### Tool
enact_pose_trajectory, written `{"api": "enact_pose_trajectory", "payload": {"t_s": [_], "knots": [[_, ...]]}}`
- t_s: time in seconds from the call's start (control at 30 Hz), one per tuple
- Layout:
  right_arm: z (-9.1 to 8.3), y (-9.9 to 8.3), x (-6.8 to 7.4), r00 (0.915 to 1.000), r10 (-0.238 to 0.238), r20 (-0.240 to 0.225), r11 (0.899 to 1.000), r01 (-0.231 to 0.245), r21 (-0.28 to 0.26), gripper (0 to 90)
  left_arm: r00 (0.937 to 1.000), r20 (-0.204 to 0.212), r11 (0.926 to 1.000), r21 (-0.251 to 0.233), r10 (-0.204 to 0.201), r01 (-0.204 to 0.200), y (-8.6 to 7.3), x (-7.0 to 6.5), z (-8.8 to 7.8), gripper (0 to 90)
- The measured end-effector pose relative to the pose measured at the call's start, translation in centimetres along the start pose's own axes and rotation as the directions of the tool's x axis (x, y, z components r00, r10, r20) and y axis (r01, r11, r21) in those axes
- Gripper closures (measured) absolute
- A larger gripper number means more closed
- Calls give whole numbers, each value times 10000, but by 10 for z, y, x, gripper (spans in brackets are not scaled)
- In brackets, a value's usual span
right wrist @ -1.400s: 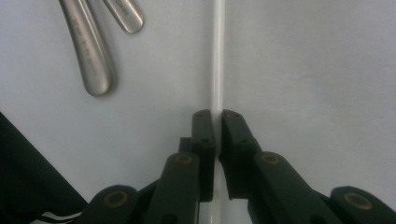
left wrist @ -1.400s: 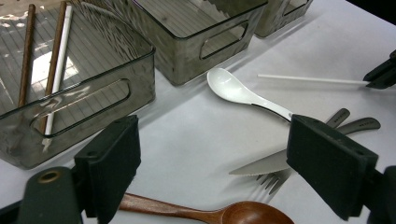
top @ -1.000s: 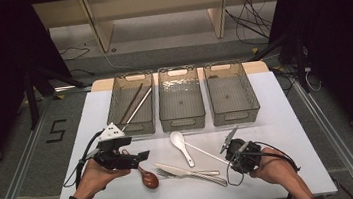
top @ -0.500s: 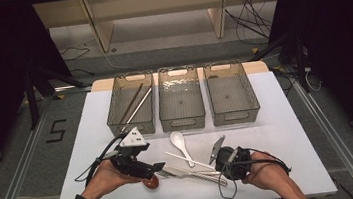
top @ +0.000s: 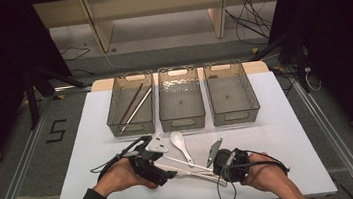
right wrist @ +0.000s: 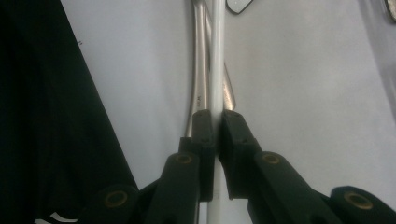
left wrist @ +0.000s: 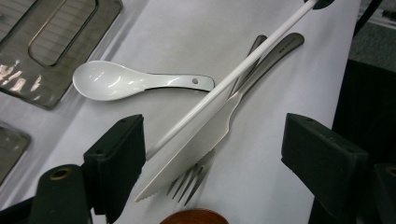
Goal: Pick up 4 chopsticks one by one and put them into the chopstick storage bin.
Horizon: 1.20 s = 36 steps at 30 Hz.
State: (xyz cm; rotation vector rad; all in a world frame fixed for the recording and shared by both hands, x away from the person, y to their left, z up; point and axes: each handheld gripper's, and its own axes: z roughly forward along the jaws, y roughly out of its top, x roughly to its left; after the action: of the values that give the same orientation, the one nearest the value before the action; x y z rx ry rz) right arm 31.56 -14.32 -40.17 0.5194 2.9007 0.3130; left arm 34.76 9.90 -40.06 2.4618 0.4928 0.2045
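Jaws of the right gripper [right wrist: 215, 122] are clenched on the handle of a white knife [right wrist: 216, 60], seen in the right gripper view; a metal fork handle [right wrist: 200, 70] lies just beside it on the desk [right wrist: 303, 93].

Left gripper view: the left gripper [left wrist: 212, 154] has its jaws released and wide, and they have just been closing a little, with nothing pressed. The knife blade [left wrist: 191, 154] lies between them, crossing over the fork [left wrist: 196, 179], near a white ceramic spoon [left wrist: 140, 84]. A brown rounded thing [left wrist: 194, 218] sits at the bottom edge; can't tell what.

High view: both hands low over the desk front, the left gripper [top: 164, 166] facing the right one [top: 222, 167], cutlery pile between them. Three bins behind; the left bin [top: 116, 121] holds chopsticks [top: 135, 106].

Judgement: the left is coming in to take the knife blade end. Do it well by centring the pads on the blade only, clear of the fork tines beneath, and closing before the right lets go, keeping the knife level.
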Motion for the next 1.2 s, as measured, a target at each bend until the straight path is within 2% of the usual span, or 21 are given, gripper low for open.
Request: {"api": "enact_pose_trajectory", "payload": {"t_s": [0.2,0.47,0.63,0.93,1.2], "knots": [[0,2,3,10000,-93,-37,9999,93,102,851,9998,89,9997,174,192,-193,4,-3,4,220],[0,4,9,9991,-409,-108,9991,410,80,851,9968,604,9959,703,529,-572,9,-7,12,285],[-2,5,10,9975,-703,-113,9975,704,64,850,9940,817,9921,964,726,-804,8,-9,17,347],[-2,7,15,9943,-1054,-157,9944,1054,-8,850,9920,908,9882,1174,875,-979,7,-9,20,478],[-3,8,18,9918,-1263,-178,9920,1262,-90,850,9854,1231,9819,1343,1175,-1338,5,-13,20,600]]}}
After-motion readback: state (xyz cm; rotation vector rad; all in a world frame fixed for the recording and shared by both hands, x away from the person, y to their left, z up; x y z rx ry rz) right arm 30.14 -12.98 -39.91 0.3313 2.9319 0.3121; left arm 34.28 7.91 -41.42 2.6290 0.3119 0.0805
